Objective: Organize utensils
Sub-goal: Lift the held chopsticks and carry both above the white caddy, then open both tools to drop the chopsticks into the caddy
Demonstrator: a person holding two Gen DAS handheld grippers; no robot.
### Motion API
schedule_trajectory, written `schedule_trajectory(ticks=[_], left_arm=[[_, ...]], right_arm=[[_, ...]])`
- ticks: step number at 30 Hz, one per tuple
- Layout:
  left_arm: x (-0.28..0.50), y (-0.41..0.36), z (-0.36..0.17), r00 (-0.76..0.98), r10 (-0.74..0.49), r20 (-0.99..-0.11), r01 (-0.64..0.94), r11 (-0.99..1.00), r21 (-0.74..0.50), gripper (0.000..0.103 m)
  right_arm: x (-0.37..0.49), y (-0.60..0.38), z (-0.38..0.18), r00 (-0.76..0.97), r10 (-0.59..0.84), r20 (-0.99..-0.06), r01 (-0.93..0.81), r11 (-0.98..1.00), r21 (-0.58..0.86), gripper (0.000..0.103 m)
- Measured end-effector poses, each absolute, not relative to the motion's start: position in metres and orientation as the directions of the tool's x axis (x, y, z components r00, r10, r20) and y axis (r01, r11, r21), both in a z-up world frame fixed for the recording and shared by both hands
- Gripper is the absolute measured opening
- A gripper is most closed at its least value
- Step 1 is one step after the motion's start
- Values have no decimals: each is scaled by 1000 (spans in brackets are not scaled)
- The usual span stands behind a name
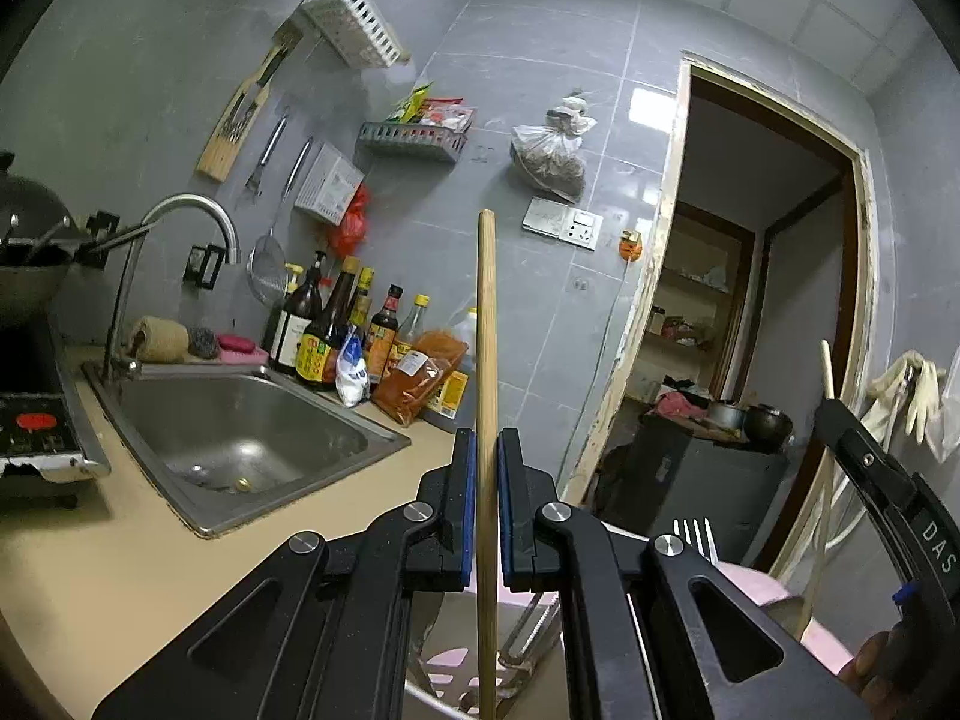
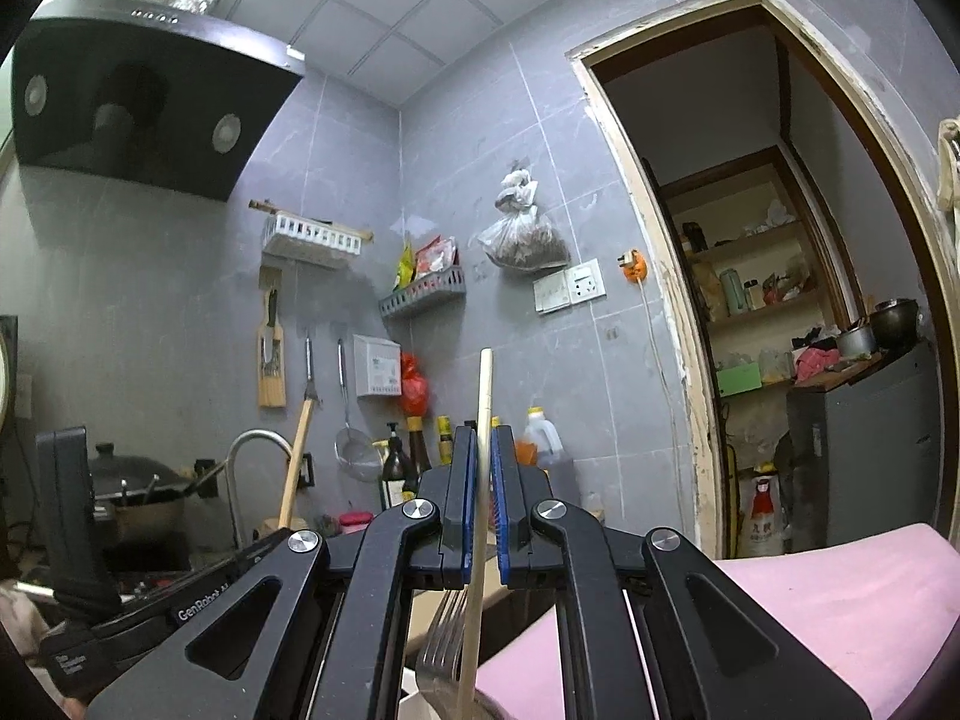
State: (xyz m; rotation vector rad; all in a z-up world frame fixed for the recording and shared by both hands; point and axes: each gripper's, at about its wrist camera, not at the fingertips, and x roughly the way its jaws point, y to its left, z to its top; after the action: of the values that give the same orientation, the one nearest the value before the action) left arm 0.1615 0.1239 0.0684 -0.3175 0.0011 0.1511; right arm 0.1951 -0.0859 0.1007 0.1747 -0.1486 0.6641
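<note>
My left gripper (image 1: 486, 456) is shut on a long wooden handle (image 1: 486, 330) that stands upright above a pink slotted basket (image 1: 447, 669). A fork (image 1: 696, 537) and a metal peeler (image 1: 531, 630) show near the basket. My right gripper (image 2: 483, 456) is shut on a thinner pale wooden handle (image 2: 483, 396), also upright; a fork (image 2: 444, 630) lies just below it beside a pink surface (image 2: 840, 588). The right gripper also shows in the left wrist view (image 1: 882, 480), and the left gripper in the right wrist view (image 2: 180, 588) with its wooden handle (image 2: 297, 456).
A steel sink (image 1: 240, 426) with a faucet (image 1: 180, 210) sits in the beige counter (image 1: 90, 570). Sauce bottles (image 1: 336, 324) line the wall. A stove (image 1: 36, 420) with a wok stands at left. An open doorway (image 1: 750, 300) is at right. Wall racks (image 1: 354, 18) hang above.
</note>
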Motion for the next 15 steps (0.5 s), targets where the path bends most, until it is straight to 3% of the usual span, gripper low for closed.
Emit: schedule_trajectory(ticks=[12, 15], left_arm=[[152, 108, 55, 994, 102, -39, -108, 968, -228, 5], [152, 110, 55, 995, 87, -43, -95, 967, -237, 6]], right_arm=[[195, -75, 90, 762, 631, 146, -645, 760, 83, 6], [195, -76, 90, 763, 629, 148, -643, 761, 86, 18]])
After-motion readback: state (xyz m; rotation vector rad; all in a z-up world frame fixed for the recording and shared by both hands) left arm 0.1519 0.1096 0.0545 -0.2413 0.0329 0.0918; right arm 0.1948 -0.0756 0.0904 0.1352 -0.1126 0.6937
